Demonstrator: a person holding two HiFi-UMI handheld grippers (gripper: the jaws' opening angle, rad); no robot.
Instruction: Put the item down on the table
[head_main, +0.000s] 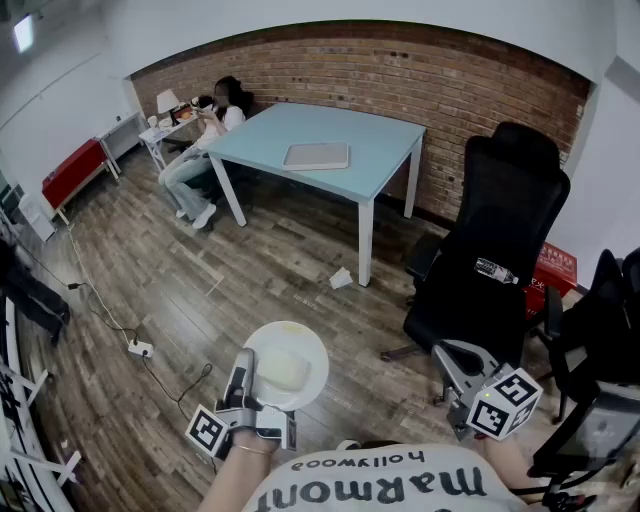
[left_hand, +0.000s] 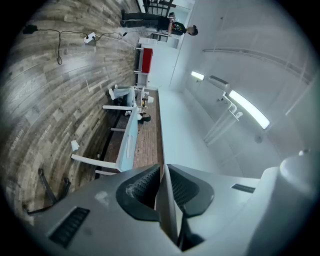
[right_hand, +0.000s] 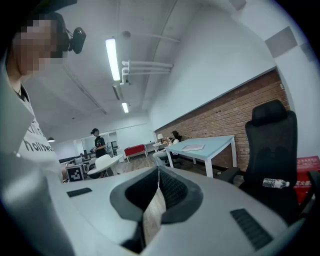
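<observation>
Extending forward, plate (head_main: 312, 345) sits in left hand-held gripper (head_main: 250, 372).

We find the table (head_main: 380, 140) at far centre, before the brick wall (head_main: 450, 80), with a flat closed device (head_main: 316, 155) lying on its top. Left of the table a person (head_main: 210, 135) sits at a small desk (head_main: 160, 132) that bears a lamp (head_main: 167, 101). Further left, a bench (head_main: 72, 170) stands by the side wall. On the floor (head_main: 250, 270), a scrap of paper (head_main: 341, 278) lies beside the table's near leg, and a power strip (head_main: 141, 349) lies near left. At right stands an office chair (head_main: 500, 220) with a bottle (head_main: 497, 271) lying on it. Nearest us, the plate (head_main: 300, 335) is at centre above the floor, with the left gripper (head_main: 243, 360) at its near-left rim. The right gripper (head_main: 452, 362) is near right, just before the chair.
</observation>
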